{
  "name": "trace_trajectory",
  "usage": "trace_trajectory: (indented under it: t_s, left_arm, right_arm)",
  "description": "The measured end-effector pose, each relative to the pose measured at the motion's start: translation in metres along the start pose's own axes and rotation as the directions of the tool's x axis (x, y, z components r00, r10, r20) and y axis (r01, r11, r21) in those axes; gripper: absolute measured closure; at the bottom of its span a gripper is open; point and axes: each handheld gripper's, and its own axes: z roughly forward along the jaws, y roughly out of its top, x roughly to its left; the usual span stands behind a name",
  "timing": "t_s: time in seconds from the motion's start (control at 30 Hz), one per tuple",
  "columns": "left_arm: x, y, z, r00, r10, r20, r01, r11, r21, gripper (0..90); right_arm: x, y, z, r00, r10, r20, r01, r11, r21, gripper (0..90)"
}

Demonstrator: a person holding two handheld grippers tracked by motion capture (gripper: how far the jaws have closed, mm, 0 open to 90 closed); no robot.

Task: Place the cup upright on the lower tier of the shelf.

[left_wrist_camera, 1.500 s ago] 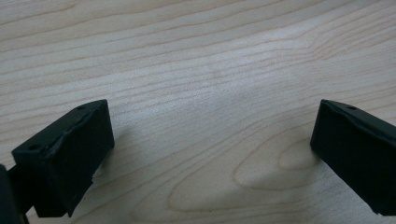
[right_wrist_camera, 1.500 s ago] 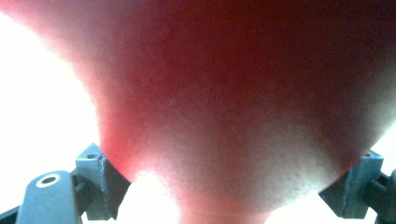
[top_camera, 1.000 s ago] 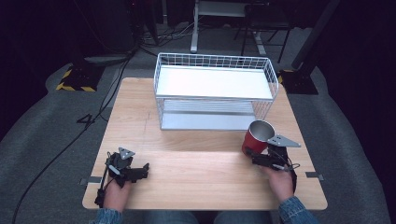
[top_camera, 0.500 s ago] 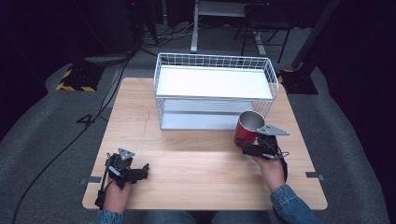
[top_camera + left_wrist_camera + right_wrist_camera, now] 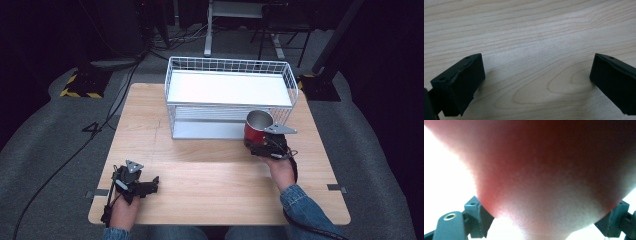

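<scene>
The red cup [image 5: 256, 131] is clamped in the right gripper [image 5: 263, 145], carried just in front of the white wire rack [image 5: 230, 97], at about four o'clock from the rack's middle. Its open mouth faces up and shows a bright metal lining, so I judge it a stiff, light, empty tin mug: it should not crush, but its smooth rounded wall could slip or twist in the jaws. The hold is across the body, low on the side, which looks sound enough.

The left gripper [image 5: 142, 186] rests at seven o'clock on the table [image 5: 210, 165], jaws wide apart over bare wood.

From the right gripper view the cup [image 5: 544, 170] is a red blur, so the pad contact is hard to judge. Whether it has a handle I cannot tell, nor what sits on the rack's lower shelf.
</scene>
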Motion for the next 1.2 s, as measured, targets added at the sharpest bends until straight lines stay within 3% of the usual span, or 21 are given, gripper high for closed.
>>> trace_trajectory:
  t_s: [0.3,0.63,0.93,1.2]
  left_arm:
    - [0.001,0.001,0.0,1.0,0.008,-0.003,-0.008,1.0,-0.002,0.2]
    - [0.002,0.002,0.002,1.0,0.008,-0.003,-0.008,1.0,-0.001,0.2]
    - [0.003,0.004,0.003,0.9999,0.013,0.001,-0.013,0.9999,-0.002,0.1]
    - [0.004,0.005,0.004,0.9998,0.017,0.005,-0.017,0.9999,0.0,0.2]
  right_arm:
    - [0.003,0.014,0.023,0.9999,0.008,-0.01,-0.008,1.0,-0.008,17.7]
    - [0.013,0.027,0.046,0.9994,-0.036,-0.003,0.036,0.999,-0.021,17.6]
    - [0.017,0.036,0.066,0.9977,-0.067,-0.001,0.067,0.997,-0.049,17.6]
    - [0.019,0.039,0.081,0.9988,-0.048,0.013,0.049,0.993,-0.109,17.6]
